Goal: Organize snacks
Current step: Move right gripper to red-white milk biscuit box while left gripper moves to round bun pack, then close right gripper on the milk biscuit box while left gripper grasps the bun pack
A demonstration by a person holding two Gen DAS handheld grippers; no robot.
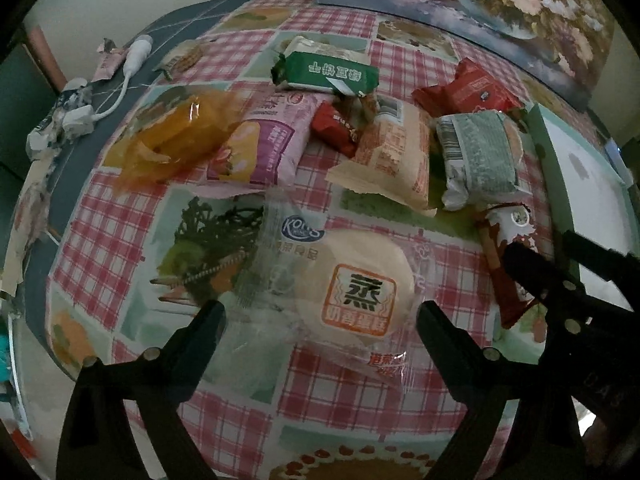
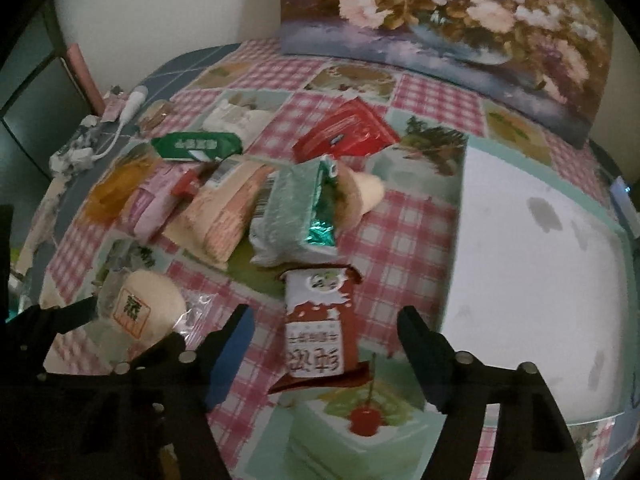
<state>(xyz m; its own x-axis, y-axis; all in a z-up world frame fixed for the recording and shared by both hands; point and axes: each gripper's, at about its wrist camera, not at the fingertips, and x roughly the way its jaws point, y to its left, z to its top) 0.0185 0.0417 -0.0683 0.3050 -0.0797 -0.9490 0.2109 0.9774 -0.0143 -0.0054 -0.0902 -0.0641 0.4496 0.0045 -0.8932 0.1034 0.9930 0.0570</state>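
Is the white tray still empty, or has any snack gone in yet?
Empty as far as shown: the tray has only a bare white floor with faint grey smudges. All snacks lie on the tablecloth. Its far right edge is cut off.

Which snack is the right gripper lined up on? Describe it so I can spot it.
Start at the white tray; just beside it on the checked tablecloth lies a long brown-and-white snack packet, lengthwise between the right gripper fingers. Unlike the silver-green packet above, it's narrow with bold brown characters.

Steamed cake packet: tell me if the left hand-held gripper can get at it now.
Probably yes. The left hand-held gripper stands open astride the steamed cake packet, nothing lying on top of it.
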